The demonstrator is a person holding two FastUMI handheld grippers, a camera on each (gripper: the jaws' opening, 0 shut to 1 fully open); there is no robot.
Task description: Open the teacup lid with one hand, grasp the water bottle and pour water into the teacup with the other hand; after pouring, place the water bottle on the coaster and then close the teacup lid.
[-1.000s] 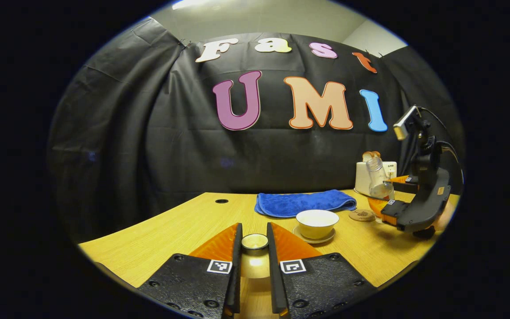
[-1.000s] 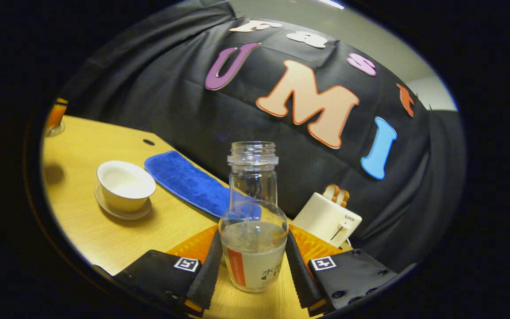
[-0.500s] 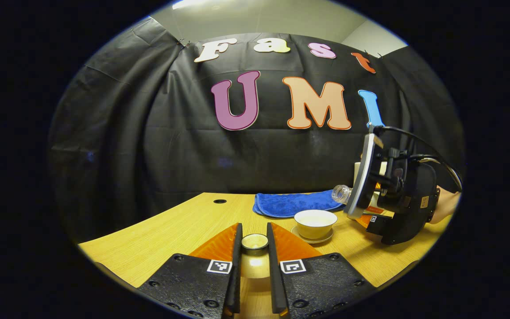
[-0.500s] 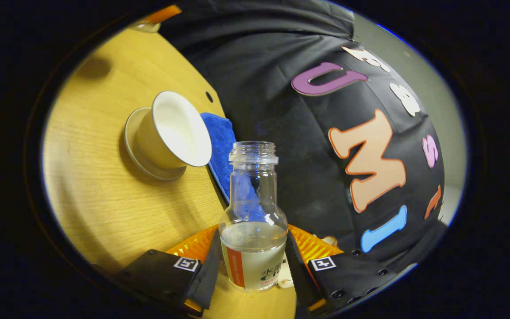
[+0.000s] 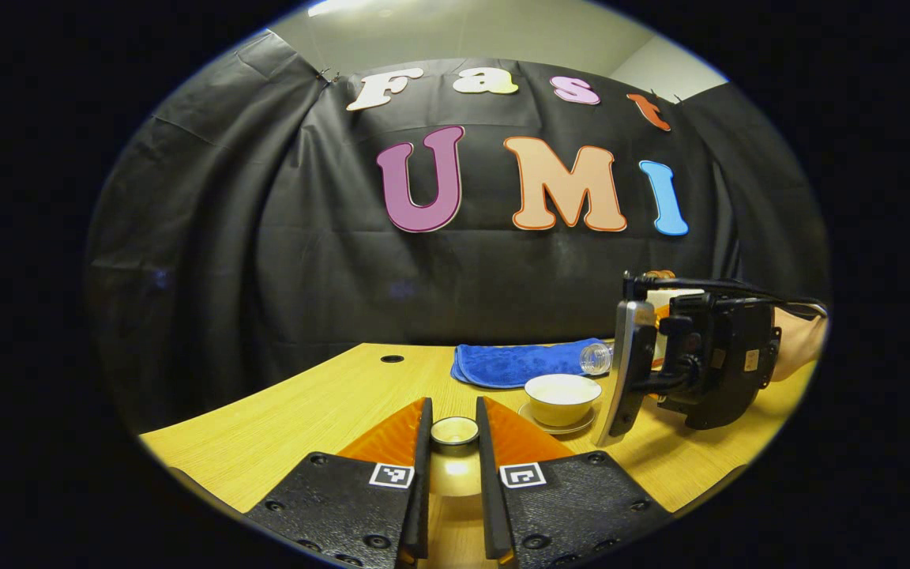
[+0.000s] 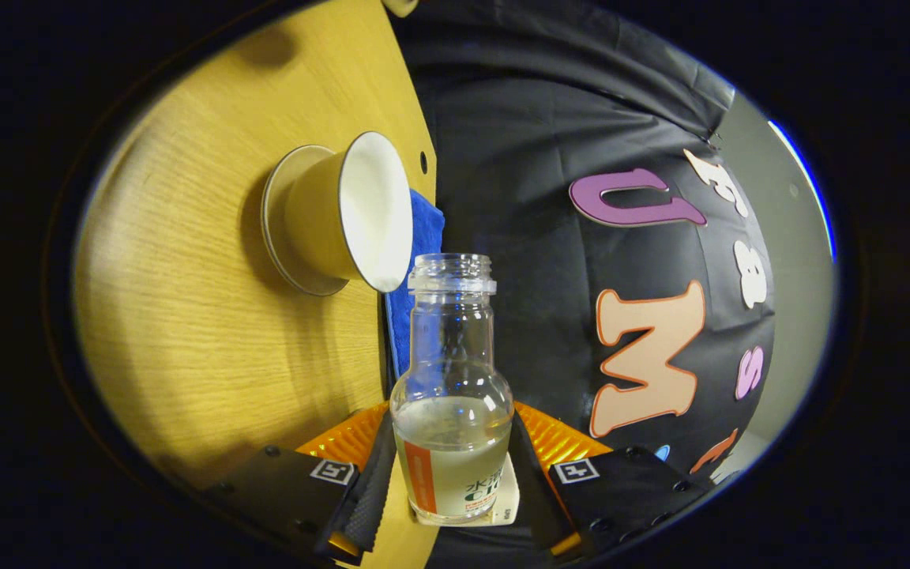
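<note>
My left gripper [image 5: 453,417] is low over the wooden table [image 5: 329,411], shut on the small round teacup lid [image 5: 455,431]. The uncovered cream teacup [image 5: 562,395] sits on its saucer [image 5: 543,427] to the right of it. My right gripper [image 6: 452,433] is shut on the clear water bottle [image 6: 452,371], which holds some water and has no cap. In the left gripper view the right gripper [image 5: 700,359] lies rolled on its side, with the bottle's mouth [image 5: 596,359] just above the cup's right rim. The right gripper view shows the teacup [image 6: 352,213] up and left of the bottle's mouth.
A folded blue towel [image 5: 522,362] lies behind the teacup by the booth's wall. A small round hole [image 5: 392,358] is in the table at the back left. A hand [image 5: 799,340] holds the right gripper at the far right.
The right gripper has rolled the bottle from upright onto its side and carried it left, bringing its mouth over the teacup. The left gripper with the lid has stayed put.
</note>
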